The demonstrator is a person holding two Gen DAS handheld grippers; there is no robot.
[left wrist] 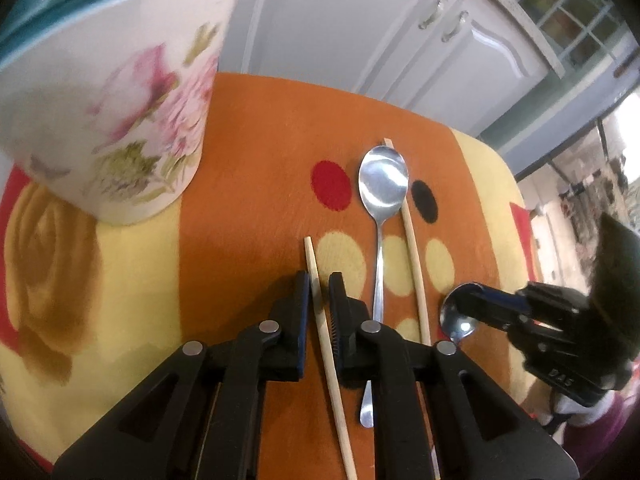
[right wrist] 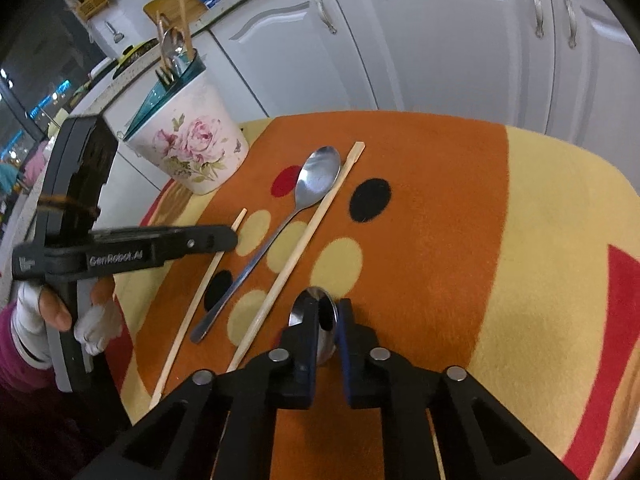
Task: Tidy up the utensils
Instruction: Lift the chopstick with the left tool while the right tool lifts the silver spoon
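Pinching narrow with the left gripper (left wrist: 319,284) on the near chopstick (left wrist: 326,360), close to its far tip, pads almost together with only the stick between. Clamping likewise with the right gripper (right wrist: 326,314) on the bowl of the small spoon (right wrist: 316,300), jaws nearly closed; probably taken at the bowl as the end nearest that hand. Both aimed steeply down at the spotted blanket (right wrist: 540,220), orange and yellow, spread over the table, likely as a soft bed letting pads get under thin things.

Standing upright at the blanket's far left corner: the floral utensil holder (right wrist: 192,144), teal-lined, already loaded with a spoon and wooden sticks (right wrist: 174,52), so evidently the destination.

Lying flat between the two grippers, untouched: the long spoon (right wrist: 316,176) and, just beside it, the second chopstick (right wrist: 304,240), roughly parallel, presumably waiting their turn.

Judged as the start of a lift; impossible to tell whether either held piece is off the cloth.
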